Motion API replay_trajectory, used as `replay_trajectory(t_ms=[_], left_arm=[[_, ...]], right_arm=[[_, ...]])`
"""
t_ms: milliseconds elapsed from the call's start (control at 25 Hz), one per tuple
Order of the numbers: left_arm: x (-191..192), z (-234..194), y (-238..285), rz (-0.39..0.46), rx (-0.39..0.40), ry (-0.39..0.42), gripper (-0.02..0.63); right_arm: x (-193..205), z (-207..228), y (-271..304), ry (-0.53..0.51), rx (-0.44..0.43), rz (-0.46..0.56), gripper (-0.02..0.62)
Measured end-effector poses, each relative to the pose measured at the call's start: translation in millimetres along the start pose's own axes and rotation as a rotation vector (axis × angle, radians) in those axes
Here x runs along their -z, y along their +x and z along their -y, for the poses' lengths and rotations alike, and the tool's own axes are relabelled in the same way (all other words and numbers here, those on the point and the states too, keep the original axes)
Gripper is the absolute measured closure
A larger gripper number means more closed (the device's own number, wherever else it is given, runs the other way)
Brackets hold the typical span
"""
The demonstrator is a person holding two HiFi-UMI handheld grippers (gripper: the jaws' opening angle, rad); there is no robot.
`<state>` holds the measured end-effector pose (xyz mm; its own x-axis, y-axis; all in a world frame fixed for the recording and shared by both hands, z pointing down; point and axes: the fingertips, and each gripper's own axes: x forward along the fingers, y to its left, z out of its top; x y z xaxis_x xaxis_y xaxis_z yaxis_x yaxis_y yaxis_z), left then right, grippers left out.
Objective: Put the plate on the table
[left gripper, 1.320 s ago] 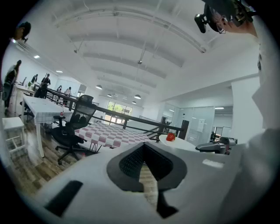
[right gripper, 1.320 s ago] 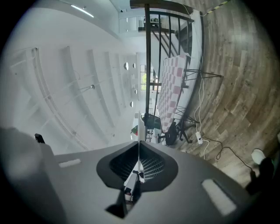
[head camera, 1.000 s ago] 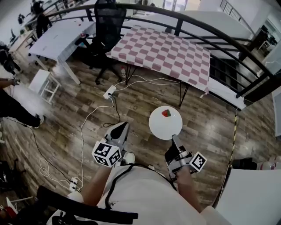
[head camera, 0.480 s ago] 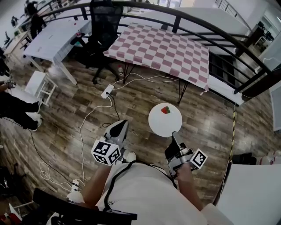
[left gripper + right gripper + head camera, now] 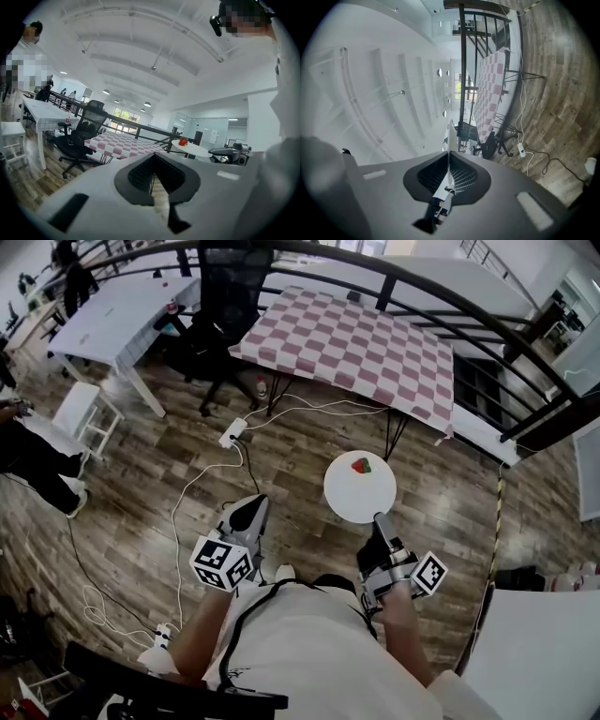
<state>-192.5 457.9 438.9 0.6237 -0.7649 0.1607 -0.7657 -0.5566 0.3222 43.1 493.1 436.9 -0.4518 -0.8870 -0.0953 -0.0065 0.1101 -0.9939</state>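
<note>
Pinches the near rim of the round white plate (image 5: 352, 498), small red item (image 5: 361, 465) aboard, in the narrowly clamped right gripper (image 5: 379, 518), over wooden floor (image 5: 300, 456) short of the pink-checked table (image 5: 347, 343); carries the left gripper (image 5: 249, 510) closed, empty.

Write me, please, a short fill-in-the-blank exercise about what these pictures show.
1. The right gripper holds the plate by its rim, above the wooden ___.
2. The small thing lying on the plate is mostly ___.
3. The table ahead is covered by a pink-and-white ___ cloth.
4. The left gripper holds ___.

Missing words: floor; red; checked; nothing.
</note>
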Motion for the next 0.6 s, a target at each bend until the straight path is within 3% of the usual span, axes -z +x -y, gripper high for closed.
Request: replay_trajectory(t_ms=[600], left_arm=[[-2, -34, -17, 0.008, -0.029, -0.017, 0.6]], right_arm=[[16, -1, 23, -0.01, 0.003, -0.008, 0.575]])
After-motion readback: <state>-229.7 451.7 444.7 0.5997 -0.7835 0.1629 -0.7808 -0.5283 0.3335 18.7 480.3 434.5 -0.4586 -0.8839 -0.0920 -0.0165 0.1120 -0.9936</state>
